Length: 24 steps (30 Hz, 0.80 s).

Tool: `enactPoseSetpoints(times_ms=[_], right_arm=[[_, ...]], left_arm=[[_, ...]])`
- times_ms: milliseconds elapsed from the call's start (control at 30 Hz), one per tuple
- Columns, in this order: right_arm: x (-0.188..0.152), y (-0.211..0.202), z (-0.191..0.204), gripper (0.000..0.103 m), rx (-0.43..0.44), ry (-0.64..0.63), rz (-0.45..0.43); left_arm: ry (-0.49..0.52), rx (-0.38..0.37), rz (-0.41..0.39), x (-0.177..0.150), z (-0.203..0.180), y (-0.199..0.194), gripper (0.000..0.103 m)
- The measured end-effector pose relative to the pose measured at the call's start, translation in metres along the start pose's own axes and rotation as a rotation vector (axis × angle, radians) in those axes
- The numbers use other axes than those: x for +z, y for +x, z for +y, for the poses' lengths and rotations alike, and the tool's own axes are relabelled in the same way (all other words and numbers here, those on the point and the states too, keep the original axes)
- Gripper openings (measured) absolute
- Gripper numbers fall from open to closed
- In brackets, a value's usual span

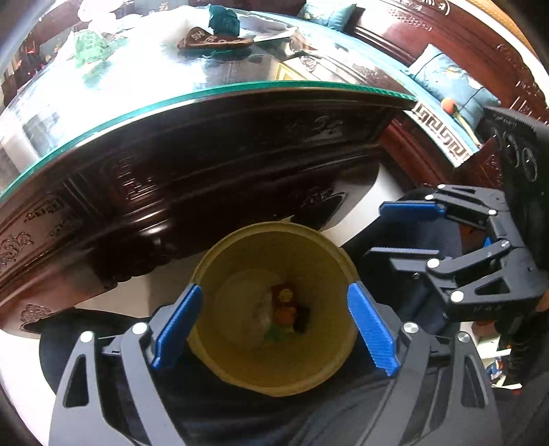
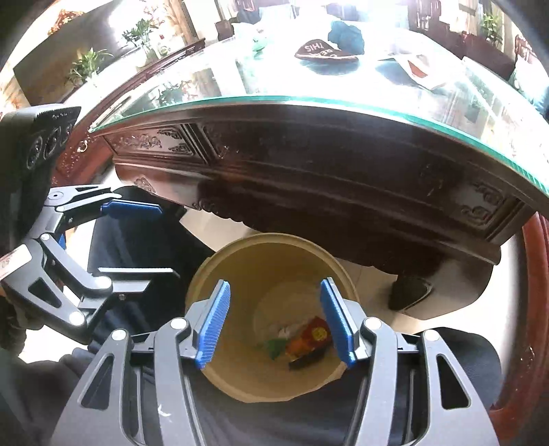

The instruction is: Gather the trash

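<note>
Both tongs gape over the bin, nothing held: I judge one drop is done and the next pickup is due.
My left tongs (image 1: 274, 327) and right tongs (image 2: 274, 324) hang apart above the bin (image 1: 219, 360), which sits below the table (image 1: 206, 157) edge with wrappers (image 2: 305, 339) inside. On the table top lie a brown packet (image 1: 212, 39), green wrapper (image 1: 91, 46) and teal wad (image 1: 224, 19); next I must lift and reach there.

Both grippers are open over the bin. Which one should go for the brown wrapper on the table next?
Probably the right gripper: the brown wrapper lies nearly straight ahead of it, slightly right, while the left gripper sees it further off-axis.
</note>
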State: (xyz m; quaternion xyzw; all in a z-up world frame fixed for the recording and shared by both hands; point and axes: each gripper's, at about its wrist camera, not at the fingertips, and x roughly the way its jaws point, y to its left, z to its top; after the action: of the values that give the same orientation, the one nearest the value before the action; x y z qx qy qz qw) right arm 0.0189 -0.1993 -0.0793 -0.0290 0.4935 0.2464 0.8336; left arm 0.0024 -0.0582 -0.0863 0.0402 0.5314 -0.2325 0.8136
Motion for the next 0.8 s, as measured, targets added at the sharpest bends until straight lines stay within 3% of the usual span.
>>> enactPoseSetpoints(times_ms=[133,267,367,467,600,633,733,800], right_arm=[[0.001,-0.004,-0.002,0.055,-0.005,0.007,-0.020],[0.007,-0.012,0.003,0.067,-0.029,-0.001,-0.081],[0.014,-0.021,0.009,0.080,-0.064,-0.025,-0.143],[0.024,-0.031,0.011,0.083,-0.064,-0.031,-0.209],[0.038,-0.038,0.011,0.083,-0.018,-0.013,-0.262],[0.042,-0.038,0.010,0.083,-0.015,-0.008,-0.270],[0.051,-0.034,0.010,0.083,-0.027,-0.008,-0.270],[0.059,-0.033,0.010,0.083,-0.032,0.002,-0.276]], left_arm=[[-0.009,0.010,0.031,-0.002,0.001,0.006,0.095],[-0.020,0.121,0.004,0.001,0.004,0.003,0.099],[-0.031,0.251,-0.052,0.009,0.007,-0.008,0.099],[-0.073,0.395,-0.204,0.018,0.012,-0.035,0.099],[-0.137,0.722,-0.334,0.029,0.011,-0.060,0.099],[-0.126,0.717,-0.357,0.033,0.011,-0.065,0.099],[-0.158,0.584,-0.355,0.040,0.019,-0.069,0.099],[-0.151,0.575,-0.379,0.042,0.020,-0.068,0.099]])
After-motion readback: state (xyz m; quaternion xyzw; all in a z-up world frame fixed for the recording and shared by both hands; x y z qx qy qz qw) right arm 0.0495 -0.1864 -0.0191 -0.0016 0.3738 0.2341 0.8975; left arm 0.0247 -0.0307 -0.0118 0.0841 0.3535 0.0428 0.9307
